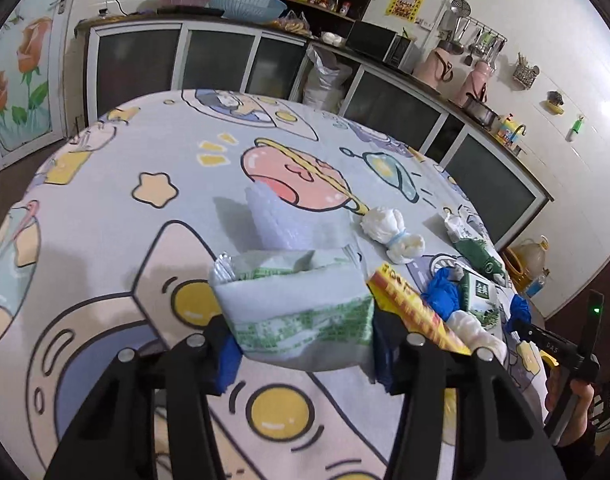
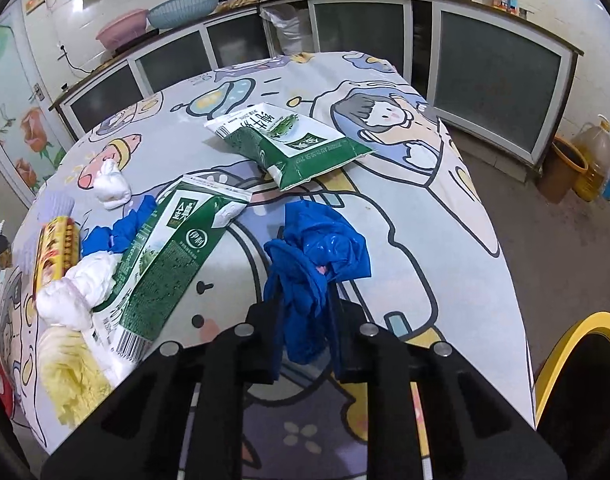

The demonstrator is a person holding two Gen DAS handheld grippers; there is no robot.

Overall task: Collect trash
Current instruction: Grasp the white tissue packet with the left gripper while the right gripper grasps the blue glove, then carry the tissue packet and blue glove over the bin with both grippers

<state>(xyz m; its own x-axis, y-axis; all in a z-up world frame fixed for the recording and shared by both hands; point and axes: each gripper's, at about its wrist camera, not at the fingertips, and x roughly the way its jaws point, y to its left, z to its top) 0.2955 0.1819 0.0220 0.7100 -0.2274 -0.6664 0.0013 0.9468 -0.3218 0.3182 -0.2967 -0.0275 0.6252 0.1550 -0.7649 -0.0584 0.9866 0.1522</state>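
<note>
Left gripper (image 1: 301,344) clamped on crumpled white-green plastic wrapper (image 1: 297,312); right gripper (image 2: 305,340) pinching crumpled blue plastic glove (image 2: 313,256). Still littering table's (image 2: 445,240) near edge: green-white milk cartons (image 2: 173,256), white tissue wads (image 2: 81,288), yellow-red wrapper (image 2: 57,252).

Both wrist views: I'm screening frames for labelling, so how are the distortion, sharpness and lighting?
Left wrist view: strong fisheye bowing of the table, dark vignette corners, the wrapper in the left tongs sharp, soft shadows. Right wrist view: same bowing, the blue glove in the right tongs shows small glare, print on the milk carton legible.
</note>
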